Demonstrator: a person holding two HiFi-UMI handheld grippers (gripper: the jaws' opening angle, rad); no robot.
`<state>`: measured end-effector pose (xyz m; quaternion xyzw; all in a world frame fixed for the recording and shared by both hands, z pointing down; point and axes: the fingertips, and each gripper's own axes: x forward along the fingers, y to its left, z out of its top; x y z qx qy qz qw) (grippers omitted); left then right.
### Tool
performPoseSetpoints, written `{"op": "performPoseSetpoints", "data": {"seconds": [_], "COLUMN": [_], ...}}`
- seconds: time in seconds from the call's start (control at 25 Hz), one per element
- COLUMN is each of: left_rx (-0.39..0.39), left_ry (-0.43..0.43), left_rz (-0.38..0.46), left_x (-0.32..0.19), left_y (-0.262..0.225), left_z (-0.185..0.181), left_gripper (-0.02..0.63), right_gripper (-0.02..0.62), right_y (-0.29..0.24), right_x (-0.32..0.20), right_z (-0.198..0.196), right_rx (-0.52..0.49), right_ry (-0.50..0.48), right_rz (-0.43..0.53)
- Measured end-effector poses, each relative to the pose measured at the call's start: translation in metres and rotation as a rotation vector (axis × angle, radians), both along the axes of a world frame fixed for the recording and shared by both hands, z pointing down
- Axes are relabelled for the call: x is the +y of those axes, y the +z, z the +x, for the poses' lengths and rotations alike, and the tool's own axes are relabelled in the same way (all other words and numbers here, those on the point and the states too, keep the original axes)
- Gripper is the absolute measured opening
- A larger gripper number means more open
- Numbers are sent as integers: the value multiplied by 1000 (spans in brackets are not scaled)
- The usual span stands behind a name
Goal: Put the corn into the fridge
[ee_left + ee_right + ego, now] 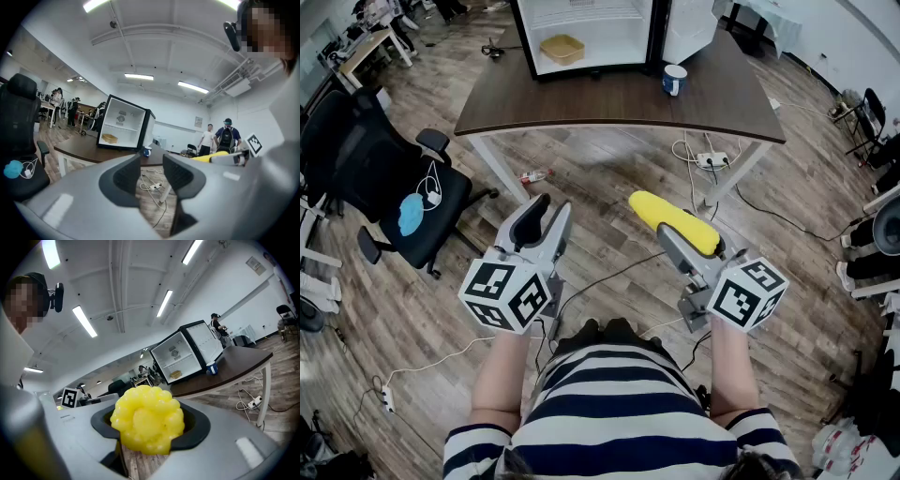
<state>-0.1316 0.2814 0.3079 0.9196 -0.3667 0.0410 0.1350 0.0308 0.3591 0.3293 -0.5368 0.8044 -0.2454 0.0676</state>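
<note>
The corn [675, 221] is clamped in the right gripper [682, 242], well short of the open fridge [591, 28] on the table [619, 101] at twelve o'clock. The left gripper [548, 211] hangs empty, jaws apart. Carrying and placing remain.

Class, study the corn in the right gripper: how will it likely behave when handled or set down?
The corn juts past the jaws without drooping, so probably stiff. Its round cob shape suggests it may roll once released. The bumpy kernels probably help grip.
</note>
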Motion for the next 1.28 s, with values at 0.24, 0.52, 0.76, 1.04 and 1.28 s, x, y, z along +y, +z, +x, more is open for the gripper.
{"op": "performPoseSetpoints", "data": {"seconds": [0.24,0.52,0.76,1.04,1.28], "left_rx": [16,-14,-34,-59,-55], "left_ry": [-27,-37,-62,-91,-78], "left_rz": [-2,8,-9,-12,-2], "left_x": [-2,0,6,-4,-19], "left_y": [-1,4,21,20,17], "left_z": [12,35,38,34,39], "left_gripper": [0,0,0,0,0], "right_gripper": [252,252,252,252,252], "right_y": [5,10,24,20,15], "right_x": [-7,-6,-6,-17,-31], "right_z": [15,34,49,50,48], "right_rx": [30,17,15,-3,-1], "right_ry": [-9,-30,-38,-55,-53], "right_rz": [6,19,7,16,29]}}
